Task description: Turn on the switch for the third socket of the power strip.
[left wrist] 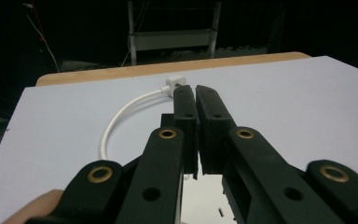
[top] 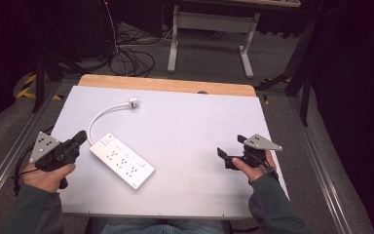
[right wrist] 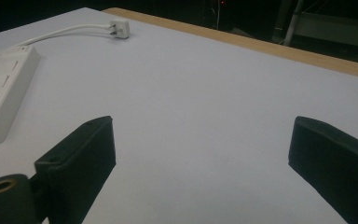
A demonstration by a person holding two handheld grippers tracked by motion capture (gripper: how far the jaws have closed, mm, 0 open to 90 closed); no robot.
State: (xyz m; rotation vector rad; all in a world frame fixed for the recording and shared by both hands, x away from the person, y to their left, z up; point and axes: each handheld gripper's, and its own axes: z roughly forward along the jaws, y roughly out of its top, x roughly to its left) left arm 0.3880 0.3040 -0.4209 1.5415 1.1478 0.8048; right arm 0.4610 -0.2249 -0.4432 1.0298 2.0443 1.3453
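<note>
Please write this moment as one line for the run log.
left gripper: shut, empty | right gripper: open, empty | power strip: on table, untouched | plug: loose on table

Your left gripper (left wrist: 196, 91) has matt black plastic jaws, pressed together, with small brass-coloured metal bushings set in the arms behind them. Just beside it lies a power strip (top: 122, 160) of smooth, slightly glossy white plastic, its cord (top: 100, 115) and plug (top: 133, 103) in the same white finish. Your right gripper (right wrist: 200, 158), jaws spread wide, shows the same matt black plastic. Under both grippers you have a smooth, matt pale sheet (top: 199, 126); past it, at the far edge, runs bare light wood (top: 165, 85). Each gripper carries a dull grey metal-looking plate (top: 44, 145).
</note>
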